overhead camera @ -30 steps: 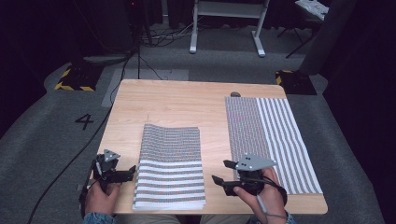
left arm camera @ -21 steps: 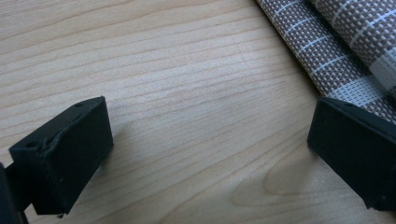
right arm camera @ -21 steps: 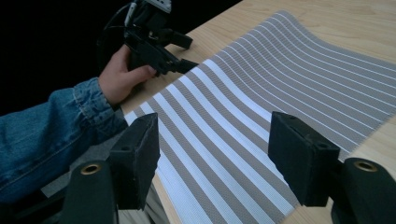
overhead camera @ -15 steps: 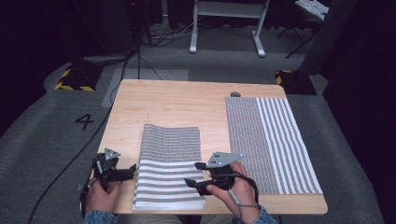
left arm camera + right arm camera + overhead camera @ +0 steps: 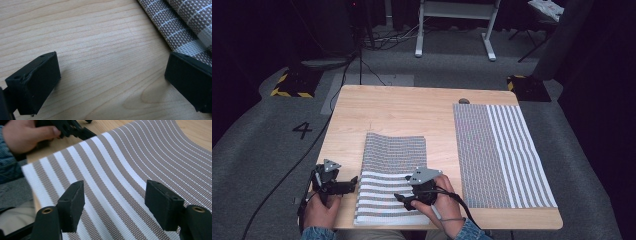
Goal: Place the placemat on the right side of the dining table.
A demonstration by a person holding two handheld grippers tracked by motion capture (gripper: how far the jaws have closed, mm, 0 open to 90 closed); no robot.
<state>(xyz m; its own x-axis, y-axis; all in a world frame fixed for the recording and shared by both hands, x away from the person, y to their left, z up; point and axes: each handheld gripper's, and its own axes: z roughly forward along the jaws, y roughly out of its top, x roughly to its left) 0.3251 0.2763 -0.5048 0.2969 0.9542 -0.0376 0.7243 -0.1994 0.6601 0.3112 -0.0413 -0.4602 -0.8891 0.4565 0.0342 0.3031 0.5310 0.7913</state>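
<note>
Flanking the folded mat (image 5: 388,180), a second mat (image 5: 499,152) lies right.

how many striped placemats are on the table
2. One folded placemat lies at the near edge between the left hand-held gripper and right hand-held gripper; the flat placemat lies along the right side.

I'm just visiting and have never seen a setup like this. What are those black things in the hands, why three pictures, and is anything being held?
A person sits at a wooden table holding two-jawed tongs, one per hand. The high view looks down from above; the other two pictures come from cameras riding on each tool. The left tongs sit open beside a folded striped placemat. The right tongs hover open over that mat's wide stripes. A second placemat lies flat at the right. Nothing is held.
</note>
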